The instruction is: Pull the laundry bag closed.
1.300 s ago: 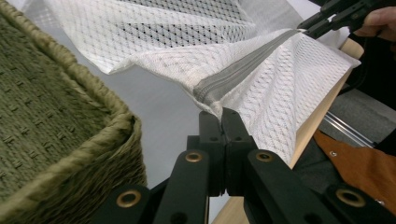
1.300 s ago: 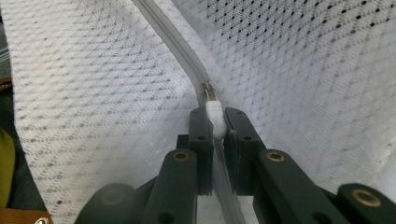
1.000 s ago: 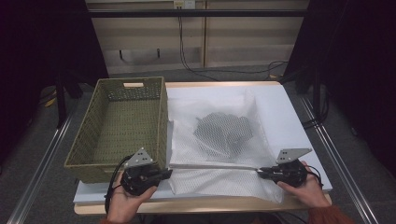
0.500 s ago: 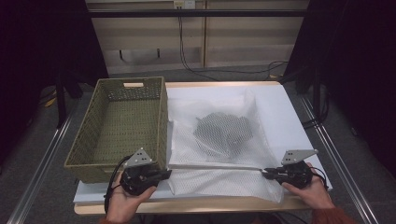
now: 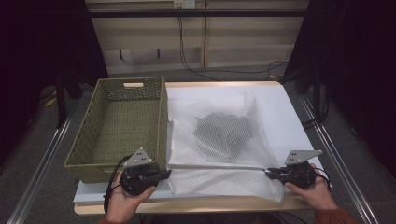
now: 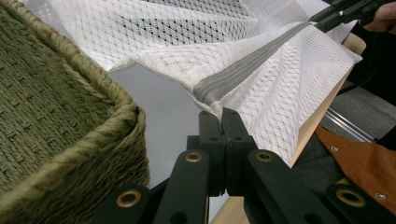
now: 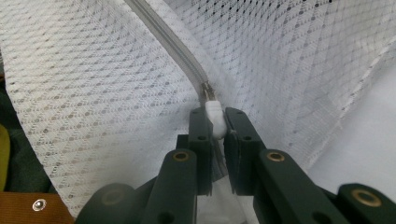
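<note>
Right gripper (image 5: pixel 270 172) has drawn rightward; mesh bag (image 5: pixel 219 179) holds grey cloth (image 5: pixel 223 131).

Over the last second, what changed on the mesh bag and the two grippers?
The right gripper slid right along the zipper, away from the left gripper, clamping the white zipper tab. The left gripper stayed shut on the zipper's other end. The mesh bag, the dark garment inside and the basket kept their places.
</note>
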The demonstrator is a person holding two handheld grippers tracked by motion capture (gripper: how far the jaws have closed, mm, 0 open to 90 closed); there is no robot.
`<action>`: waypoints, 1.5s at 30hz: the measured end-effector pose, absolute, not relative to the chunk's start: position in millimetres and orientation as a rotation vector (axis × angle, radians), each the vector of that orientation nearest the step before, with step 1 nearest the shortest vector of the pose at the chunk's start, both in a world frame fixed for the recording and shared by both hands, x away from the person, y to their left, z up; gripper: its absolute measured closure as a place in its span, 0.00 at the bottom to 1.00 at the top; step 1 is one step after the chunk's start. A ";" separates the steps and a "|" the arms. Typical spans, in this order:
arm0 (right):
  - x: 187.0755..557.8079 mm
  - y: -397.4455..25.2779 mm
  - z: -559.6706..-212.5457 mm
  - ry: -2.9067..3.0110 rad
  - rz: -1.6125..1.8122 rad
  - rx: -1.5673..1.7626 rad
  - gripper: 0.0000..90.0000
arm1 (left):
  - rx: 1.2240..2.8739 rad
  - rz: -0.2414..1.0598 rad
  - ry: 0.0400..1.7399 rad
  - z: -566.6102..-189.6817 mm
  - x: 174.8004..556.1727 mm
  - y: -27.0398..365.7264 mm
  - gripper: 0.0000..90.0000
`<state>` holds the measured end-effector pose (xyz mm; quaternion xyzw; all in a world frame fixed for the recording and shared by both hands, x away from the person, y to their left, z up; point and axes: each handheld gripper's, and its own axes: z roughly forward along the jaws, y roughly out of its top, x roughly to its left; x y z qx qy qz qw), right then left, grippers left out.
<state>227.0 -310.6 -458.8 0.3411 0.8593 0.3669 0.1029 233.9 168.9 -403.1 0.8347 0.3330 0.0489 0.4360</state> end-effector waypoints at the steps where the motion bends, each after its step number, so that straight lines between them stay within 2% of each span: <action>1: 227.0 -310.8 -458.7 2.534 1.084 1.005 0.92 | 2.081 0.125 0.828 -402.9 233.8 168.8 0.99; 45: 219.1 -344.2 -460.5 2.466 1.076 1.093 0.92 | 2.083 0.108 0.844 -408.3 235.1 172.2 0.99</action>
